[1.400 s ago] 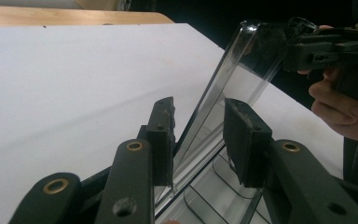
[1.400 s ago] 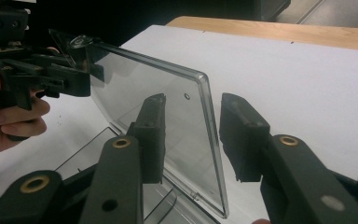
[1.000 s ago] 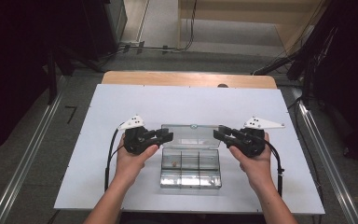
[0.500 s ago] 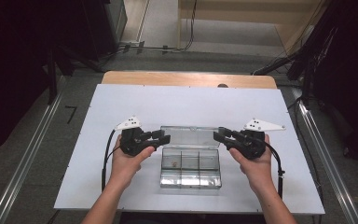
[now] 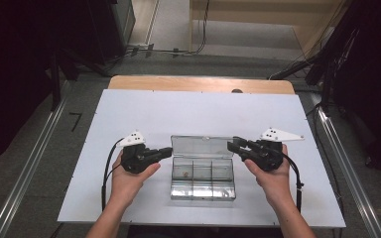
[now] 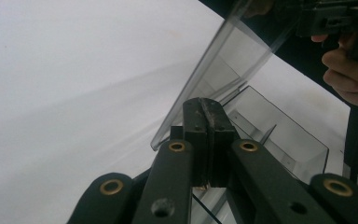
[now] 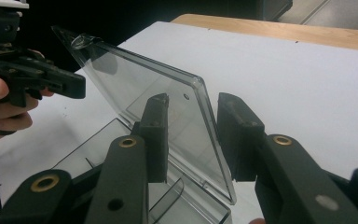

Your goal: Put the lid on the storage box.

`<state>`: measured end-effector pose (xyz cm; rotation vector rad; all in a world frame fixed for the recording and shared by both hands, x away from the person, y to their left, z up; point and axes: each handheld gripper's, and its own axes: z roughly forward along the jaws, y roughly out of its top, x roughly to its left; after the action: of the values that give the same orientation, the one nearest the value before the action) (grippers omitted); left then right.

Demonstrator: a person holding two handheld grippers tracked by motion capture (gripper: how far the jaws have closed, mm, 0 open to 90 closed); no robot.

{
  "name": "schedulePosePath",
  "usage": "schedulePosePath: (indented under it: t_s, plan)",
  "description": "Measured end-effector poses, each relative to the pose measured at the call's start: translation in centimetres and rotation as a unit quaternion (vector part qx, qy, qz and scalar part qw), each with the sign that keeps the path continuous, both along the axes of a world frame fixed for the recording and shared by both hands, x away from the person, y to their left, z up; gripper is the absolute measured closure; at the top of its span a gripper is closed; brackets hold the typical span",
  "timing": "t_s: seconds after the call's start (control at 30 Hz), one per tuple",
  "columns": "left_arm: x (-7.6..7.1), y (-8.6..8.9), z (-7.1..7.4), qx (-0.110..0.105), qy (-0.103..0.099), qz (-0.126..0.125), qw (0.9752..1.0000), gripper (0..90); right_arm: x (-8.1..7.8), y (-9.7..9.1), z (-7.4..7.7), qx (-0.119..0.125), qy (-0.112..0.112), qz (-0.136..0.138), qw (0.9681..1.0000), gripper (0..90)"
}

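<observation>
Clear box lid raised btwn right gripper jaws, apparently untouched.

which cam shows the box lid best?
Right gripper view: the clear lid stands raised, its edge between the right gripper jaws, which don't visibly press it. The left gripper view catches the lid edge-on behind shut jaws. The high view shows it small, above the compartment box.
</observation>
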<state>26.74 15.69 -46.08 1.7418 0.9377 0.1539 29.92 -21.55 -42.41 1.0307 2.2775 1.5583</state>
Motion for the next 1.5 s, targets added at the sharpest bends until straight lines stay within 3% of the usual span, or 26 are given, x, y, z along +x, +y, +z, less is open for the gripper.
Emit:
schedulePosePath:
  t_s: [0.43, 0.83, 1.23, 1.33, 1.4, 1.5]
  plan:
    - [-0.5, -0.4, -0.3, -0.017, -0.013, -0.021, 0.9995, 90.0, -0.8, 0.0, 0.0, -0.011, -0.011, 0.007, 0.9999, 60.9]
    - [-0.4, -0.6, -0.5, -0.023, -0.01, -0.028, 0.9993, 90.0, -1.4, -0.3, -0.1, -0.013, -0.005, 0.007, 0.9999, 60.2]
    - [-0.3, -0.6, -0.6, -0.03, -0.009, -0.031, 0.999, 90.0, -1.7, -0.3, -0.2, -0.024, 0.009, 0.005, 0.9997, 52.4]
    - [-0.3, -0.6, -0.6, -0.03, -0.008, -0.032, 0.999, 90.0, -1.7, -0.4, -0.3, -0.028, 0.01, 0.004, 0.9996, 47.4]
    - [-0.3, -0.6, -0.7, -0.031, -0.008, -0.033, 0.9989, 90.0, -1.7, -0.5, -0.3, -0.019, 0.007, 0.013, 0.9997, 37.8]
    - [-0.3, -0.6, -0.6, -0.032, -0.008, -0.032, 0.9989, 90.0, -1.8, -0.6, -0.2, -0.019, 0.012, 0.0, 0.9997, 22.2]
